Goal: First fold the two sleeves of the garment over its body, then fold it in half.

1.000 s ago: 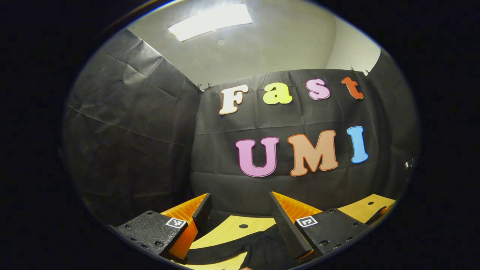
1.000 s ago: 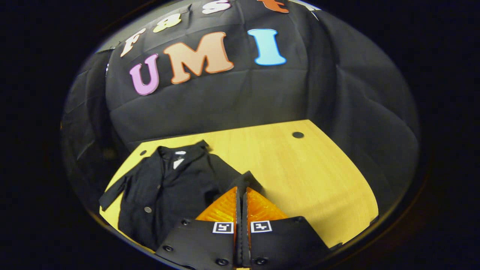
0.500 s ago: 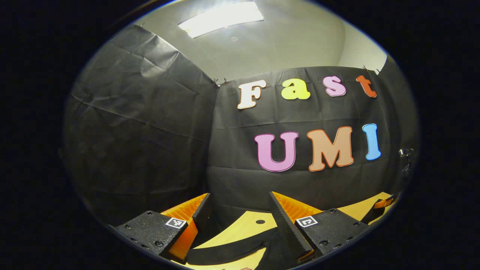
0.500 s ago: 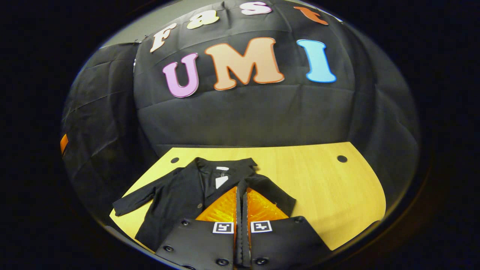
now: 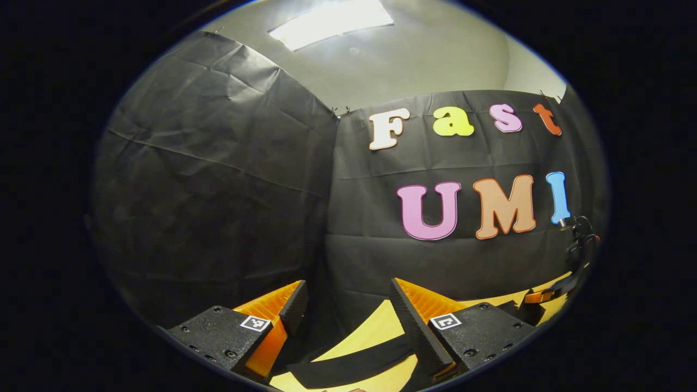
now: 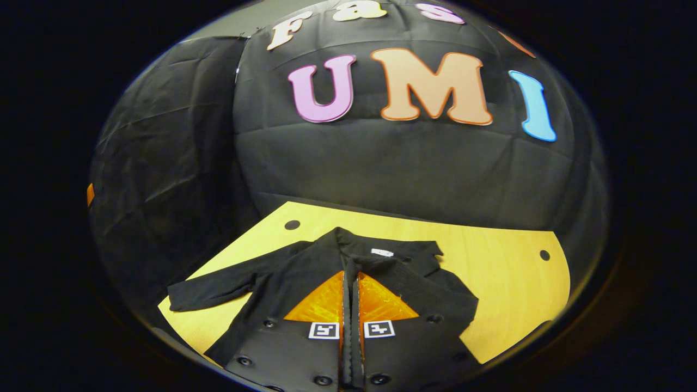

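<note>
A black jacket (image 6: 305, 277) lies face up on the yellow table (image 6: 490, 256), collar toward the back wall. My right gripper (image 6: 351, 268) is shut on the cuff of one sleeve (image 6: 430, 296), which is drawn from the right shoulder across the jacket's chest. The other sleeve (image 6: 218, 286) lies spread out flat to the left. In the left gripper view my left gripper (image 5: 348, 306) is open and hangs just above that spread sleeve (image 5: 354, 366), with nothing between its fingers. The right gripper (image 5: 542, 296) shows at the far right edge there.
Black cloth walls close the booth behind and on both sides of the table. Two round holes (image 6: 292, 224) (image 6: 540, 255) sit near the table's back corners. Bare tabletop (image 6: 517, 294) lies to the right of the jacket.
The right gripper has carried the held sleeve leftward from beside the jacket onto its chest. The left gripper has turned leftward over the other sleeve and stays open.
</note>
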`<control>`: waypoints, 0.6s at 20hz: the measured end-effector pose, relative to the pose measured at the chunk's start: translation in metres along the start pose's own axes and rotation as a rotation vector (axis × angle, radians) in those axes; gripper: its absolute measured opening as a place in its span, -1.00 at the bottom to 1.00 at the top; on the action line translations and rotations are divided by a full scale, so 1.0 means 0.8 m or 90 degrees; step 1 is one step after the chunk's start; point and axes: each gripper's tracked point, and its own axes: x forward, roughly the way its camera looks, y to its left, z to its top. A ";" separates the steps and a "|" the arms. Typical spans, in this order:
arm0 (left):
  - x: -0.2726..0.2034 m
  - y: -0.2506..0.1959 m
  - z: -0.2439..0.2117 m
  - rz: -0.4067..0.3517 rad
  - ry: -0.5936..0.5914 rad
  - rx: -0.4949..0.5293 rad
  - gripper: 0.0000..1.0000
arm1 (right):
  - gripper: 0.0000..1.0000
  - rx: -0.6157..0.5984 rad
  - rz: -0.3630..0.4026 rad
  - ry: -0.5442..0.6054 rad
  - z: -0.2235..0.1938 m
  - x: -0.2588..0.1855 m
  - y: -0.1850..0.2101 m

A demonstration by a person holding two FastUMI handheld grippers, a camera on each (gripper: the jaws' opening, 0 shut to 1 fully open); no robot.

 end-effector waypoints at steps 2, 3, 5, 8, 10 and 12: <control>0.001 0.019 -0.007 0.012 0.008 0.003 0.84 | -0.96 -0.016 0.009 0.017 -0.006 0.025 0.025; 0.000 0.030 -0.010 0.017 0.012 0.004 0.84 | -0.95 -0.024 0.016 0.027 -0.008 0.037 0.037; 0.000 0.049 -0.018 0.030 0.020 0.004 0.86 | -0.96 -0.041 0.023 0.048 -0.016 0.065 0.060; 0.003 0.069 -0.029 0.048 0.033 0.005 0.86 | -0.96 -0.063 0.033 0.078 -0.026 0.105 0.094; 0.005 0.077 -0.036 0.053 0.039 0.008 0.86 | -0.96 -0.077 0.039 0.090 -0.032 0.127 0.115; 0.008 0.079 -0.043 0.052 0.044 0.012 0.80 | -0.96 -0.087 0.044 0.110 -0.039 0.148 0.131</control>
